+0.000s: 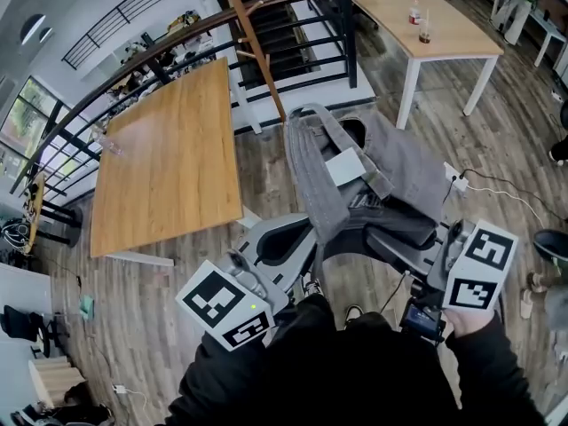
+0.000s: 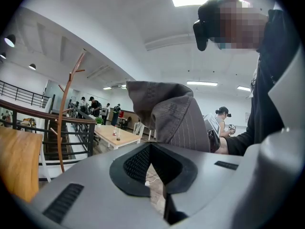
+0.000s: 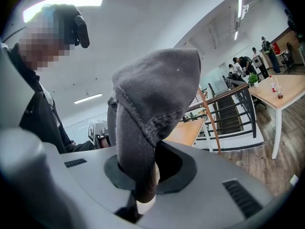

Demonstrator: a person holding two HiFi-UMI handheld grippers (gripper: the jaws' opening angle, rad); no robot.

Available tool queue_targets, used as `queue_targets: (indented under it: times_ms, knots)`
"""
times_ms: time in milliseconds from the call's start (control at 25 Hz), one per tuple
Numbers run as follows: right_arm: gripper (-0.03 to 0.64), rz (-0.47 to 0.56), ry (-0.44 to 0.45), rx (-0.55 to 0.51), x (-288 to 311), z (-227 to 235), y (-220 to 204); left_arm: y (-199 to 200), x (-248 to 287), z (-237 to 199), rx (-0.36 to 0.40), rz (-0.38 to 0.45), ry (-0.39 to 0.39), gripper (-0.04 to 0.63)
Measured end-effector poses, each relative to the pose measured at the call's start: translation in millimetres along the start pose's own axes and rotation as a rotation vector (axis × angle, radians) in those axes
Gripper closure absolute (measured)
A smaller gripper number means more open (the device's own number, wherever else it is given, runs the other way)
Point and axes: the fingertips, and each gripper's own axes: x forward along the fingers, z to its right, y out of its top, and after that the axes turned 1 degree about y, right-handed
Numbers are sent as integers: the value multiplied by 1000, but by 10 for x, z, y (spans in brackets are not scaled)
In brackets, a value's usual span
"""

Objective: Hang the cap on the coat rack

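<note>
A grey cap [image 1: 390, 162] hangs in front of me, above the floor. My right gripper [image 1: 401, 238] is shut on a fold of the cap [image 3: 152, 94], which rises out of the jaws of the right gripper [image 3: 143, 175]. My left gripper [image 1: 288, 238] is just left of the cap, with its jaws together and nothing between them. In its own view the cap [image 2: 167, 116] sits just past the tip of the left gripper [image 2: 157, 175]. The wooden coat rack [image 1: 253, 38] stands ahead by the railing, its pole [image 2: 66, 109] well beyond both grippers.
A long wooden table [image 1: 164, 158] stands to the left. A second table [image 1: 426, 25] with bottles is at the far right. A black railing [image 1: 266, 16] and stairs lie behind the rack. A power strip [image 1: 457, 177] with a cable lies on the floor. Several people stand far off.
</note>
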Motion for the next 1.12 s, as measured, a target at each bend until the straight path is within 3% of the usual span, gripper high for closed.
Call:
queue_targets:
  times_ms: [320,760,1120]
  knots:
    - [569,-13,-20,-20,506,357,241,150,140,-655,-2,29,-44,595]
    - [569,-72,-42,-33,1523,644,552,293,-40,-1729,-37,48,-47,595]
    - [569,-130,-22,-12,2063,720,552,224,-230,-2233,-69,50,-25,595]
